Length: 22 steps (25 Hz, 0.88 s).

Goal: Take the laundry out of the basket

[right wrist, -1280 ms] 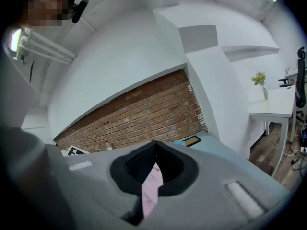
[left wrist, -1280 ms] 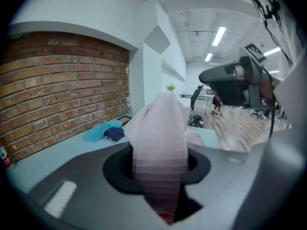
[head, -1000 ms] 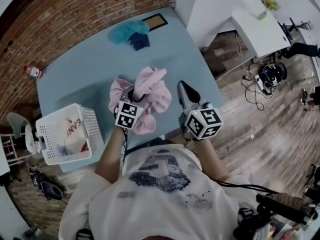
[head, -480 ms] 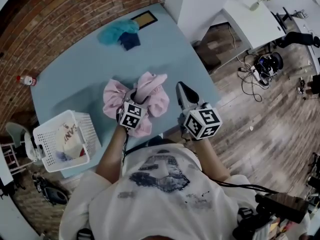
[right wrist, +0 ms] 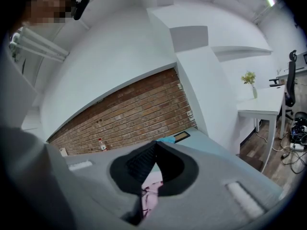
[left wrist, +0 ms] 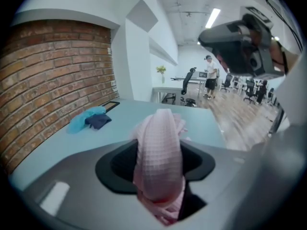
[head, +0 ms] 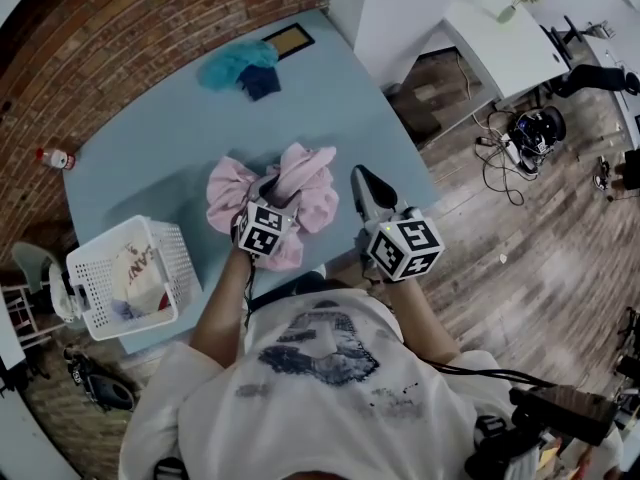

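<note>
- Pink waffle-weave laundry cloth [head: 305, 183] lies bunched on the pale blue table [head: 150, 158], with one fold between the fingers of the left gripper [left wrist: 158, 143].
- Those jaws have just been opening, apparently releasing it there.
- Right gripper [right wrist: 154, 145] is clenched on nothing, beside the cloth.

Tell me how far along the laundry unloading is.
Done: blue cloths lie at the far corner of the table. In hand: the pink cloth rests on the table between the jaws of the left tool, which have just been opening. Left: more laundry in the white basket.
</note>
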Tool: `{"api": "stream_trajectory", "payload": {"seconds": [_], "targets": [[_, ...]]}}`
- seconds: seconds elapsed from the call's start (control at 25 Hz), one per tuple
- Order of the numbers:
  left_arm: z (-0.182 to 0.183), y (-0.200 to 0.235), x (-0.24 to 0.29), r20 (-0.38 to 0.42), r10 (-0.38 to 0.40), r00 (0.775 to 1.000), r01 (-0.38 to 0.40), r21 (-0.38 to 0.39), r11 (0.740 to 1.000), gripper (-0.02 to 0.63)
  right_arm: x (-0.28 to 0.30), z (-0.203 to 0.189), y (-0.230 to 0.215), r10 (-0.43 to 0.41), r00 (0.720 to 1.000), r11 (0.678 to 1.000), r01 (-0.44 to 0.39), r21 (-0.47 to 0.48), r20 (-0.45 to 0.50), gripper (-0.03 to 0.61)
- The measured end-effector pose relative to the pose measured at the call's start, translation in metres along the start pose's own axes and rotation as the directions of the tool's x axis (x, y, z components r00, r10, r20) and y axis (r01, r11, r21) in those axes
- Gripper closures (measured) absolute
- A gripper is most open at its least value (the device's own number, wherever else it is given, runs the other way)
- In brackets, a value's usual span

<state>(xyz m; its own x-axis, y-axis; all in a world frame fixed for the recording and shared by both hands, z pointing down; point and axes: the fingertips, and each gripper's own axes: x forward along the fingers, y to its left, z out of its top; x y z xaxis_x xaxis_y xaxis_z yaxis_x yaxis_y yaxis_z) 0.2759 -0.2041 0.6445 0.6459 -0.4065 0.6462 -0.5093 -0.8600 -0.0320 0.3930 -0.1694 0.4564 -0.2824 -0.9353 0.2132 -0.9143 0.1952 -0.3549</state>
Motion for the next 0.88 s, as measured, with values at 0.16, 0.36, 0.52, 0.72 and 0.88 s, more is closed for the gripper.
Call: {"api": "stream_trajectory", "payload": {"seconds": [0.16,0.36,0.52,0.72,0.88], "targets": [[0.005,0.005,-0.015,0.009,0.019,1.000,-0.019,-0.025,1.000,0.385,-0.001,-0.003,0.005,0.010,1.000,1.000,-0.010,-0.001,0.003,0.580],[0.017,0.013,-0.038,0.051,0.048,0.998,-0.045,-0.056,0.997,0.385,0.001,0.000,0.015,0.037,0.999,0.999,-0.037,-0.007,0.009,0.580],[0.031,0.018,-0.059,0.096,0.067,0.993,-0.058,-0.090,0.994,0.385,0.005,0.003,0.023,0.060,0.998,0.998,-0.060,-0.011,0.012,0.580],[0.047,0.027,-0.086,0.186,0.124,0.975,-0.099,-0.139,0.985,0.387,0.011,0.004,0.034,0.090,0.996,0.996,-0.089,-0.023,0.014,0.580],[0.064,0.036,-0.115,0.255,0.194,0.947,-0.148,-0.188,0.971,0.406,0.018,0.006,0.041,0.109,0.994,0.994,-0.109,-0.026,0.011,0.581]]}}
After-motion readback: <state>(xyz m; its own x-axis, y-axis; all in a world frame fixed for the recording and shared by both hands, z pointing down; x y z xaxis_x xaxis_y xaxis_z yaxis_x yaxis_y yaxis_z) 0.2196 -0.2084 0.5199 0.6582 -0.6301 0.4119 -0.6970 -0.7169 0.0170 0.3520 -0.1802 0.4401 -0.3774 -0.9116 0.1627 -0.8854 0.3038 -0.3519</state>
